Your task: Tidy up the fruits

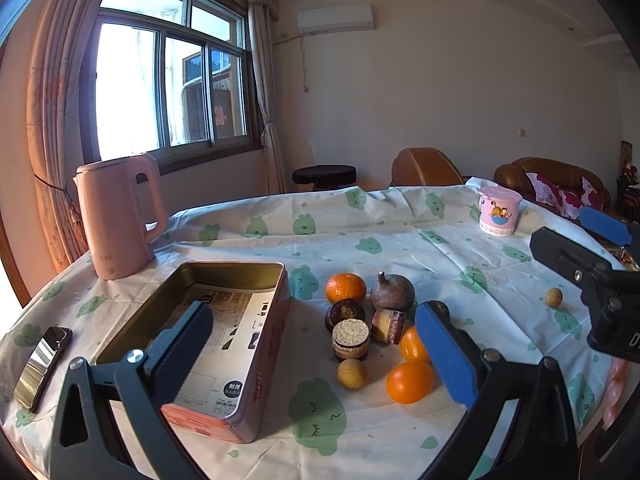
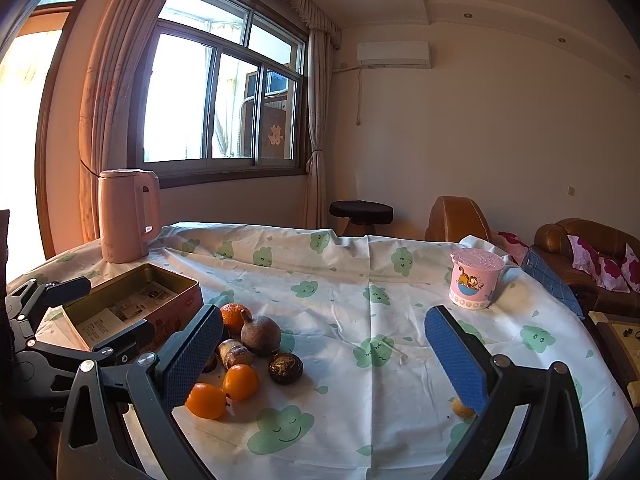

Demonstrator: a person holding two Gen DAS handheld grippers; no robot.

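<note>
left wrist phone (image 1: 42, 368), right wrist none

The right tongs (image 2: 324, 360) hang spread wide above the tabletop (image 2: 360, 280), which wears a white cloth printed with green clouds, and nothing lies between the blue pads (image 2: 456, 360). By the left pad sits a cluster of fruit: two oranges (image 2: 240, 381) nearest, a dark round fruit (image 2: 285, 367) beside them, a brown stemmed fruit (image 2: 260, 335) behind, and a tangerine (image 2: 235, 317) farther back, while one small yellow fruit (image 2: 462, 407) lies well apart, partly hidden by the right pad. To the left stand an open tin box (image 2: 176, 300), with the left tongs (image 2: 100, 316) over it, and a pink kettle (image 2: 126, 216), and a pink lidded cup (image 2: 476, 280) stands toward the far right.
</note>
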